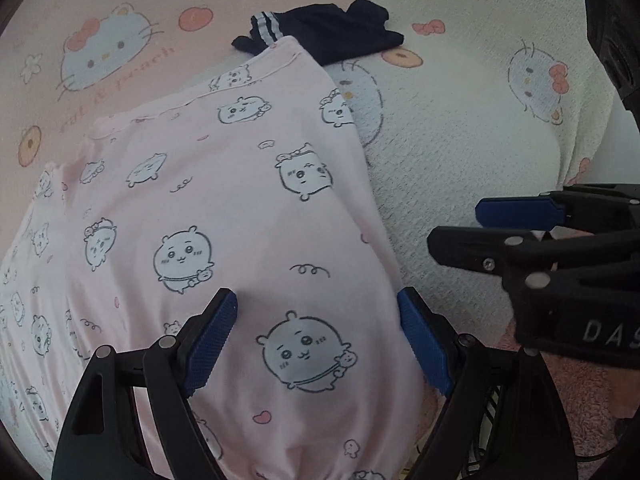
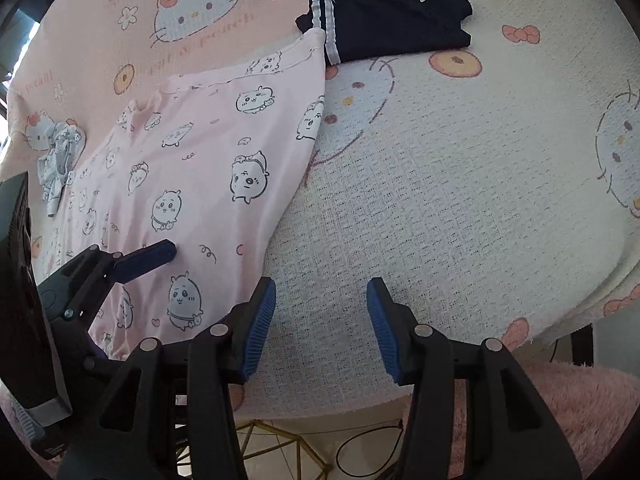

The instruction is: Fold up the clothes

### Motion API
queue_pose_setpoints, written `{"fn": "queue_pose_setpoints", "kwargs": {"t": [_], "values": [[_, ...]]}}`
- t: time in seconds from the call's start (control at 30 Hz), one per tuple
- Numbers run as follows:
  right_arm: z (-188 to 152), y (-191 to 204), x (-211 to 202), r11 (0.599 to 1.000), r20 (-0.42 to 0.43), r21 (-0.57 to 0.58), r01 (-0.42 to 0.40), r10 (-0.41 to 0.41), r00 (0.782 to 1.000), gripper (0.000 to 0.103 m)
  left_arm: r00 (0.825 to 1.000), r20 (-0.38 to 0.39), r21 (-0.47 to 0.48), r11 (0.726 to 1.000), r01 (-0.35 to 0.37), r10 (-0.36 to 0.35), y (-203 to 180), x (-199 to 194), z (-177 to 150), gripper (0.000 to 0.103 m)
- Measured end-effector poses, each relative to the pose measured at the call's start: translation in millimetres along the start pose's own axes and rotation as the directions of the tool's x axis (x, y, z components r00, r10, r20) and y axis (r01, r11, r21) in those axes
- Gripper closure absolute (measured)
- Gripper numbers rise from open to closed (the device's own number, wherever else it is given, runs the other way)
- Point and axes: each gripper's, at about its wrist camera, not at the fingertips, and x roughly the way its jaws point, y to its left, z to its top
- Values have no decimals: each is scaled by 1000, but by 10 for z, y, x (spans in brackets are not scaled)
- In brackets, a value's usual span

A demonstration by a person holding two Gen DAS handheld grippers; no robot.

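A pink garment [image 1: 240, 208] printed with cartoon animals lies spread flat on the cartoon-cat blanket [image 1: 460, 120]. My left gripper [image 1: 318, 320] hovers open over the garment's near end, with one pad on each side of a printed figure and nothing between them. My right gripper [image 2: 322, 312] is open above bare cream blanket [image 2: 440, 200], just right of the pink garment [image 2: 200, 168]. In the left wrist view the right gripper [image 1: 468, 228] reaches in from the right edge. A finger [image 2: 148, 260] of the left gripper rests over the pink cloth.
A dark navy garment with white stripes [image 2: 388, 24] lies folded at the far edge, touching the pink garment's top corner. A small crumpled white-grey cloth [image 2: 60, 160] sits at the left. A pink fluffy surface [image 2: 580, 400], gold wire legs [image 2: 280, 440] and a cable lie below the near edge.
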Motion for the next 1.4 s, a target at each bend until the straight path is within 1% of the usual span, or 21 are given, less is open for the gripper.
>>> {"fn": "queue_pose_setpoints", "kwargs": {"t": [0.1, 0.17, 0.27, 0.4, 0.47, 0.57, 0.63, 0.73, 0.77, 0.9, 0.97, 1.03, 1.07, 1.1, 1.2, 1.23, 1.3, 1.33, 1.4], "values": [[23, 41, 24, 1000, 1, -10, -23, 23, 1000, 54, 1000, 0, -37, 999, -16, 16, 91, -29, -48, 19], [10, 102, 45, 999, -10, -37, -28, 28, 1000, 54, 1000, -8, -54, 998, -26, 26, 138, -29, -84, 19], [-18, 207, 60, 995, -22, -83, -52, 51, 998, 54, 1000, 3, -92, 996, -5, 5, 220, -47, -121, 19], [-31, 342, 69, 988, -19, -136, -73, 71, 997, 54, 1000, 11, -98, 995, -12, 13, 257, -60, -184, 19], [-27, 403, 128, 985, -32, -157, -66, 62, 998, 54, 1000, 12, -95, 995, -16, 17, 263, -57, -219, 19], [-39, 480, 236, 980, -58, -193, -46, 35, 998, 54, 1000, 13, -97, 995, -17, 18, 275, -69, -259, 19], [-62, 482, 242, 978, -56, -207, -16, 5, 998, 52, 1000, 10, -86, 996, -22, 23, 276, -92, -301, 19], [-97, 483, 250, 973, -50, -229, 28, -41, 998, 55, 999, 12, -55, 998, -35, 36, 279, -122, -393, 19], [-108, 484, 252, 971, -48, -237, 43, -56, 997, 55, 999, 17, -59, 998, -35, 36, 304, -158, -424, 19], [-155, 486, 262, 959, -39, -265, 101, -116, 993, 55, 999, 42, -111, 993, -26, 31, 481, -308, -502, 19], [-178, 487, 267, 951, -34, -279, 130, -145, 989, 56, 998, 33, -129, 990, -54, 59, 578, -326, -525, 19], [-206, 455, 256, 945, -30, -280, 168, -183, 983, 55, 997, 20, -150, 987, -65, 68, 650, -299, -540, 19], [-223, 421, 241, 943, -29, -274, 191, -207, 978, 53, 997, 13, -161, 985, -70, 73, 686, -285, -548, 19], [-229, 384, 219, 946, -29, -260, 194, -208, 978, 52, 997, 7, -166, 983, -73, 75, 706, -268, -552, 19], [-169, 281, 115, 975, -8, -179, 133, -137, 991, 56, 997, 3, -161, 984, -81, 83, 701, -240, -554, 19], [-134, 269, 48, 984, 19, -159, 86, -84, 996, 55, 997, 4, -156, 985, -80, 82, 687, -241, -555, 19], [-88, 334, -6, 985, 44, -174, 9, -1, 999, 56, 997, 2, -145, 986, -79, 80, 662, -236, -558, 19], [-87, 382, 36, 980, 33, -199, 13, -7, 999, 56, 997, -1, -141, 987, -80, 80, 652, -229, -561, 19], [-103, 485, 233, 970, -19, -236, 58, -64, 998, 57, 997, -4, -134, 988, -83, 83, 640, -210, -560, 19]]}}
